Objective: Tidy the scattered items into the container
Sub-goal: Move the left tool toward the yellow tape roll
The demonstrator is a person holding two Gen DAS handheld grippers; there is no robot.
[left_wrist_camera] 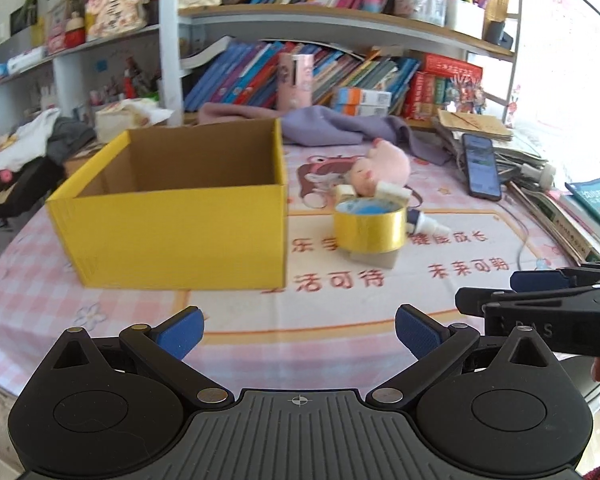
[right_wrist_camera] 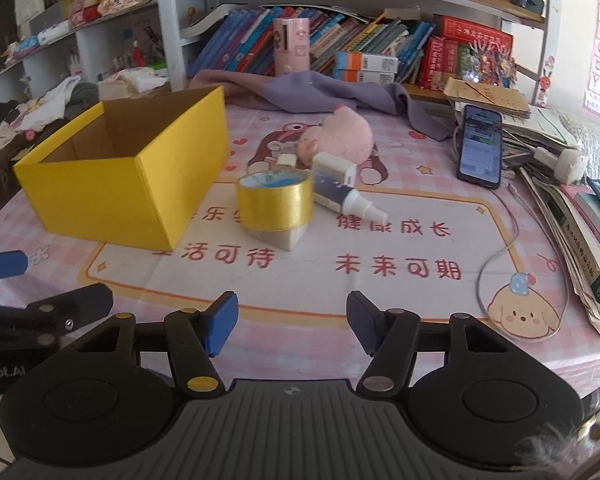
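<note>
My left gripper (left_wrist_camera: 298,330) hangs spread wide with nothing between its blue pads, low over the pink checked tablecloth (left_wrist_camera: 320,312); my right gripper (right_wrist_camera: 292,326) is likewise spread and empty beside it. Ahead and left of both stands the yellow box (right_wrist_camera: 140,196), open at the top. Straight ahead of the right tongs, the gold tape roll (right_wrist_camera: 274,200) sits on a grey block (right_wrist_camera: 288,238), the white spray bottle (right_wrist_camera: 340,188) lies just beside it, and the pink plush pig (right_wrist_camera: 340,132) lies beyond.

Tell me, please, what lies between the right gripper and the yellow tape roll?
Nothing: in the right wrist view, only bare printed tablecloth lies between the open right gripper and the yellow tape roll.
</note>
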